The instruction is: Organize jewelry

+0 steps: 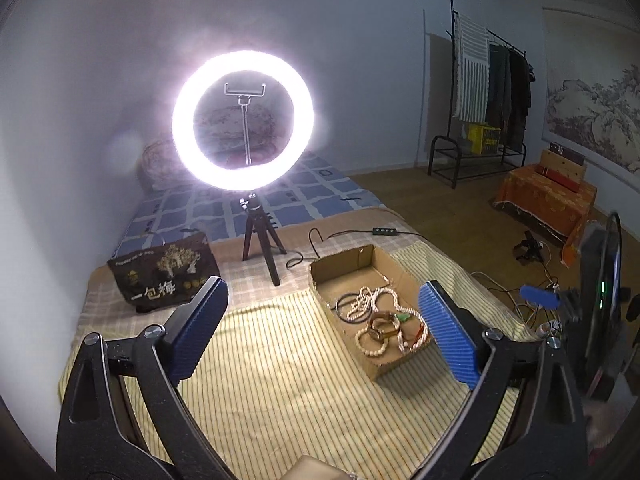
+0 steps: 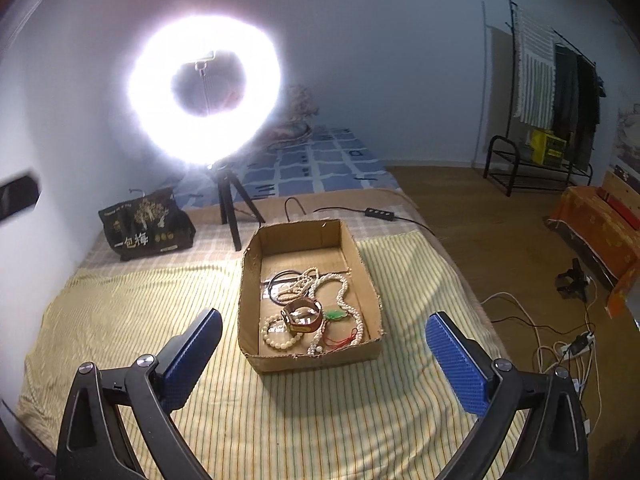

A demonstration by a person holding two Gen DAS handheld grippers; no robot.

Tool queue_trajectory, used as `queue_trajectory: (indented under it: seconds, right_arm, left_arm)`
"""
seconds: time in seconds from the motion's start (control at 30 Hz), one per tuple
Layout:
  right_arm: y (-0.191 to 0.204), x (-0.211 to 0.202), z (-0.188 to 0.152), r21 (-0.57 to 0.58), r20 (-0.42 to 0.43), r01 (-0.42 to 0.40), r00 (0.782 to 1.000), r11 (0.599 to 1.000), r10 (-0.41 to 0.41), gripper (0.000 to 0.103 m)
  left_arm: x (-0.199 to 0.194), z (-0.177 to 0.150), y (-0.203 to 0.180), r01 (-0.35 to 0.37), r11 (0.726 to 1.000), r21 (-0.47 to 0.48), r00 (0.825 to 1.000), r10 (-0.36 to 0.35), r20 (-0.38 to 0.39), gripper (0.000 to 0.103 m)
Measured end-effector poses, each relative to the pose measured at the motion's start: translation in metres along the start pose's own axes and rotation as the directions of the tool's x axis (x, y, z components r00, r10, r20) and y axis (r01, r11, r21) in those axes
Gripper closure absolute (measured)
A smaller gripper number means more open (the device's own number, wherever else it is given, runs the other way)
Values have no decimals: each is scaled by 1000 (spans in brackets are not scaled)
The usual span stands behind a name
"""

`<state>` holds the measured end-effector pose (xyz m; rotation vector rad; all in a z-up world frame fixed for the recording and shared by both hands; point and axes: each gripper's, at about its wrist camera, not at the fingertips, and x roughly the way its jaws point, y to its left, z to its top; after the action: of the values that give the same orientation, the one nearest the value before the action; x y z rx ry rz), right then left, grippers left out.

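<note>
both grippers, left (image 1: 324, 330) and right (image 2: 324, 354), hover with fingers spread wide and nothing between them. the jewelry (image 2: 312, 310) lies tangled in the box (image 2: 312, 360) on the bed (image 2: 120, 320), near a ring light (image 2: 204, 88).

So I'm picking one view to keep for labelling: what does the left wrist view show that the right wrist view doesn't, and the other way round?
Only the left wrist view shows the right gripper at its right edge, and the phone clamp inside the ring light clearly.

Only the right wrist view shows the red cord and the power strip on the floor.

Both show the cardboard box of jewelry, bead bracelet, green pendant, black bag and clothes rack.
</note>
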<state>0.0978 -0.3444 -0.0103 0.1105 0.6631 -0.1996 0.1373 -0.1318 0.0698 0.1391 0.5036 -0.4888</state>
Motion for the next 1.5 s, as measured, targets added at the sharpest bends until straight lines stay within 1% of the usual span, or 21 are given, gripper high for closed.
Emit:
queue_trajectory:
  seconds: [0.13,0.33,0.4,0.47,0.6,0.7,0.77,0.9,0.97,1.13,1.5]
  right_arm:
    - [-1,-8,2,3,14,25,1000,1000,-25,0]
    - [2,-16,4,3,30,40,999,999,-40,0]
    - [5,-20,6,3,38,43,998,999,-43,0]
    - [8,-24,7,-3,50,37,998,999,-37,0]
    - [14,-30,10,-8,69,32,997,999,-31,0]
    - [17,-34,12,-10,87,35,996,999,-34,0]
    - [19,-36,13,-13,98,34,995,999,-32,0]
    - [25,-39,14,-27,119,46,992,999,-42,0]
    - [28,-39,15,-31,124,45,991,999,-40,0]
    - [30,-40,16,-34,131,44,991,998,-40,0]
    - [30,-41,15,-42,140,48,989,998,-42,0]
  left_arm:
    - [-13,-16,0,-14,1000,6,1000,14,3,5]
    - [-24,-36,-5,-25,999,29,1000,24,8,5]
    - [-25,-40,-7,-22,999,24,1000,22,-1,5]
    - [-24,-45,-9,-21,999,25,1000,21,-19,0]
    - [-23,-52,-12,-44,998,35,999,45,-29,0]
    - [-22,-55,-9,-48,999,24,998,49,-37,0]
    - [-21,-56,-5,-39,999,0,998,39,-43,0]
    - [-17,-57,4,-46,998,-53,998,43,-54,0]
    - [-15,-58,6,-47,997,-62,997,43,-67,0]
    - [-9,-63,5,-67,997,-47,994,63,-88,0]
    - [-9,-66,-7,-74,997,3,994,74,-83,0]
